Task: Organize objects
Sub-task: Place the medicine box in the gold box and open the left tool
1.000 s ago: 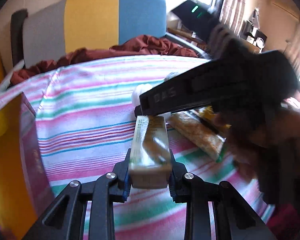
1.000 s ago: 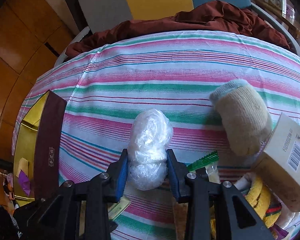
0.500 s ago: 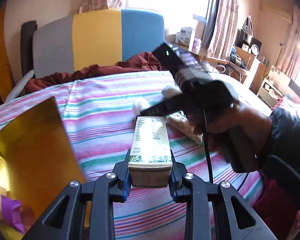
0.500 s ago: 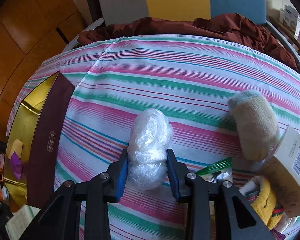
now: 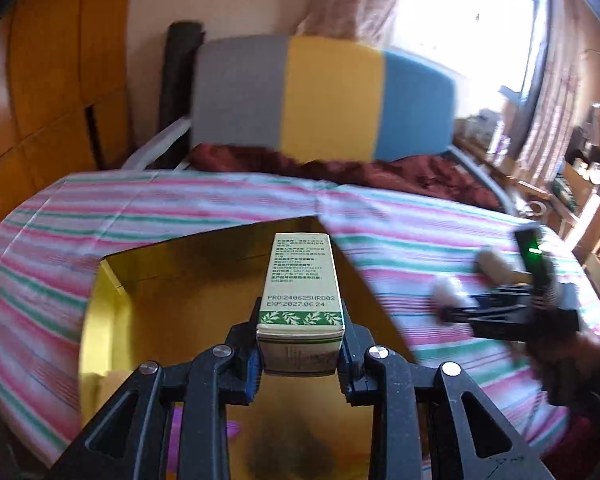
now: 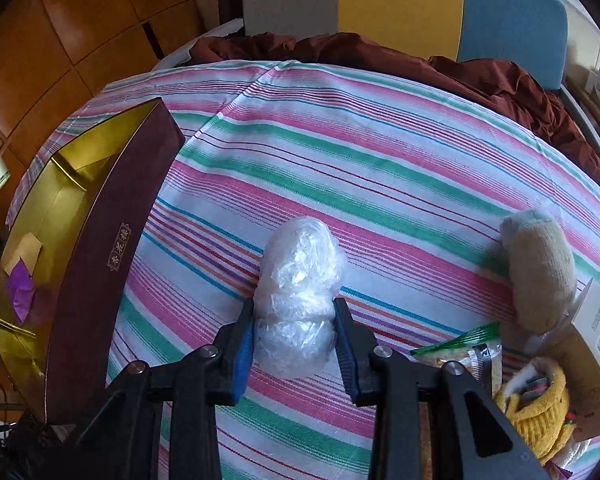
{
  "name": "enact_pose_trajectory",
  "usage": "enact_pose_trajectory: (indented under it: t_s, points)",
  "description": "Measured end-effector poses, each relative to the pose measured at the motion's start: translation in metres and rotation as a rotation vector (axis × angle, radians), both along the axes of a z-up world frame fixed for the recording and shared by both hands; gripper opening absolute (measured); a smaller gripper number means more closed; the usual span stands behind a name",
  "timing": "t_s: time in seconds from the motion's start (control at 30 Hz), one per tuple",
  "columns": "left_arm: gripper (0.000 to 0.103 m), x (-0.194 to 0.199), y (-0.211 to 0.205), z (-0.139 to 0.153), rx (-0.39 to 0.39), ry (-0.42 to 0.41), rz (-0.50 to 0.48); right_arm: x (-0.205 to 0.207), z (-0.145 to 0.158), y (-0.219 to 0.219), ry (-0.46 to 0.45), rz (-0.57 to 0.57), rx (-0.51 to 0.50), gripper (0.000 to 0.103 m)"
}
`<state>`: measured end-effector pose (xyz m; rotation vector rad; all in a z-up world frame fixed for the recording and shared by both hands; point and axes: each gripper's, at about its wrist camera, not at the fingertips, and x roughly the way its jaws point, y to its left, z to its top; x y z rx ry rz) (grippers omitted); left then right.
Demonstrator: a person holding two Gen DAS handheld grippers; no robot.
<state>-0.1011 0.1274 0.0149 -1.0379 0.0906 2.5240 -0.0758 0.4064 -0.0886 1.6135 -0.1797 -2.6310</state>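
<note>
i have the striped tabletop (image 6: 380,148) in front of me, with the big gold-lined box (image 6: 60,216) sitting open at its left edge, maroon wall facing the middle. in the left wrist view that gold interior fills the space right under my left gripper (image 5: 300,344), so i judge the carton is about over the box.

the left gripper is pinching the small carton (image 5: 300,280) at its near end, pads flat on the two long sides, the carton sticking straight out forward. it's stiff cardboard, light i'd guess, with flat faces that give a square hold; squeezing too hard would dent it, and holding it by one end lets it lever if it bumps the box wall.

my right gripper (image 6: 296,336) is clamped on the wad of clear plastic wrap (image 6: 300,280), around its lower half, above the cloth near the middle of the tabletop. that stuff is soft, springy and slick, nearly weightless, so i'd keep hold across the fattest part.

off to the right lie a rolled beige sock (image 6: 540,276), a snack packet (image 6: 460,348) and something yellow and knitted (image 6: 536,408), partly cut off by the frame so i can't name it surely.
</note>
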Motion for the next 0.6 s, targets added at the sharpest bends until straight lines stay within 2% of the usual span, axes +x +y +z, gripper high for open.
enact_pose_trajectory:
  t_s: [0.2, 0.37, 0.43, 0.6]
  points:
    - [0.030, -0.052, -0.041, -0.043, -0.164, -0.091, 0.127, 0.000, -0.001, 0.000, -0.001, 0.004, 0.017, 0.035]
    - [0.030, -0.070, -0.061, -0.068, -0.194, -0.169, 0.198, 0.000, -0.001, 0.000, -0.001, 0.005, 0.023, 0.035]
    - [0.030, -0.078, -0.068, -0.074, -0.179, -0.217, 0.213, 0.001, -0.001, 0.000, -0.001, 0.005, 0.024, 0.035]
    - [0.034, -0.080, -0.072, -0.075, -0.197, -0.234, 0.233, 0.001, -0.001, 0.000, -0.001, 0.006, 0.028, 0.035]
